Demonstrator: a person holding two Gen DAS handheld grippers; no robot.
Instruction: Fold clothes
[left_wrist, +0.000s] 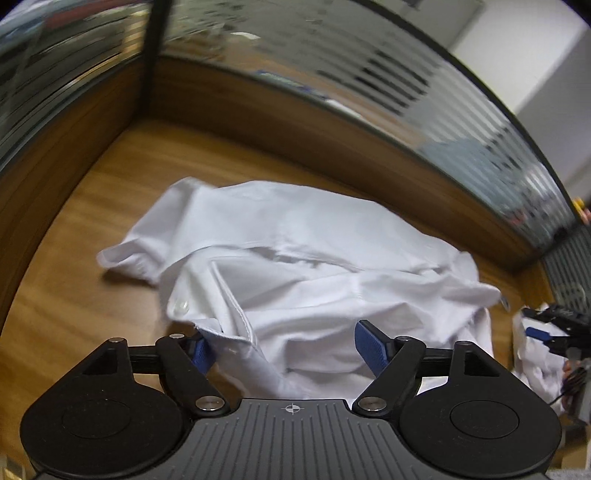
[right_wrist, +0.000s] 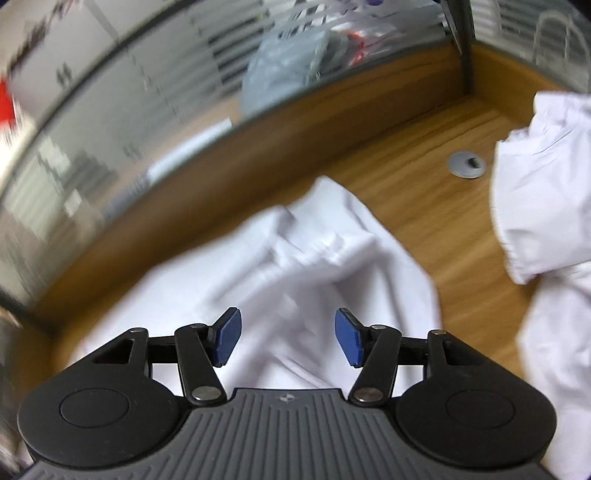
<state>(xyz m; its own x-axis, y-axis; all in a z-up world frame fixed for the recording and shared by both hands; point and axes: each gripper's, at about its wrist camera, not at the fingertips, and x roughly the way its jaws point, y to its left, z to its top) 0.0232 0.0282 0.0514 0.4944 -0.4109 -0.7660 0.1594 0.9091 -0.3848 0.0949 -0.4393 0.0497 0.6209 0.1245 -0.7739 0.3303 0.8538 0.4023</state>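
Observation:
A crumpled white button shirt (left_wrist: 295, 258) lies on the wooden desk (left_wrist: 92, 221). In the left wrist view my left gripper (left_wrist: 286, 347) is open, its blue pads straddling the shirt's button placket at the near edge; cloth lies between the fingers but is not pinched. At the far right of that view the other gripper (left_wrist: 554, 332) shows above white cloth. In the right wrist view my right gripper (right_wrist: 288, 338) hangs open above the white shirt (right_wrist: 295, 266), which is motion-blurred. A second heap of white cloth (right_wrist: 546, 206) lies to the right.
A wooden wall topped with striped glass (left_wrist: 332, 74) rings the desk at the back and left, with a black post (left_wrist: 155, 55) in the corner. A grey cable grommet (right_wrist: 467, 165) sits in the desk (right_wrist: 424, 206) between the two white heaps.

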